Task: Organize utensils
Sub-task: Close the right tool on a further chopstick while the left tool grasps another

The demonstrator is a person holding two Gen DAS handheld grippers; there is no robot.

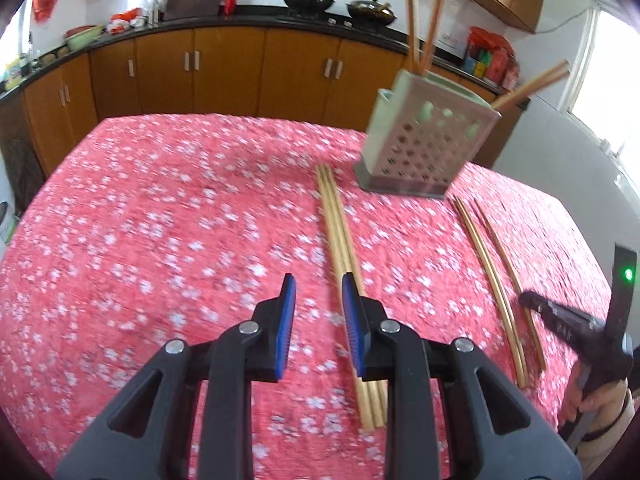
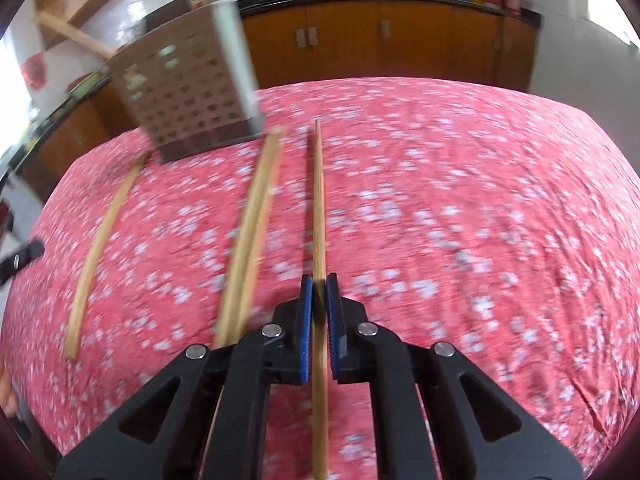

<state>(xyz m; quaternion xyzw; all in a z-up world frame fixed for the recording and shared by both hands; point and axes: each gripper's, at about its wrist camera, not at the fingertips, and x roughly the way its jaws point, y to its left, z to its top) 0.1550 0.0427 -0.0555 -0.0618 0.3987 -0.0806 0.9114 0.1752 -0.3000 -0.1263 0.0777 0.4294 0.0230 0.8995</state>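
A: Holding one long pale wooden chopstick (image 2: pixel 319 200), the right claw (image 2: pixel 319 280) is clamped on it low over the red flowered desk cloth (image 2: pixel 460 200). Tilt it upright before the perforated grey-green square holder (image 2: pixel 188 96).

B: And the left claw (image 1: pixel 319 280)?

A: Spread apart, empty, beside the bundle of chopsticks (image 1: pixel 340 236) lying loose.

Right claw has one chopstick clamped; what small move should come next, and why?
Probably lift the right claw and carry its chopstick up-left toward the perforated holder. The chopstick lies level, pinched between the pads, while the holder stands upright with chopsticks already inside, so it likely needs tipping upright over the opening.
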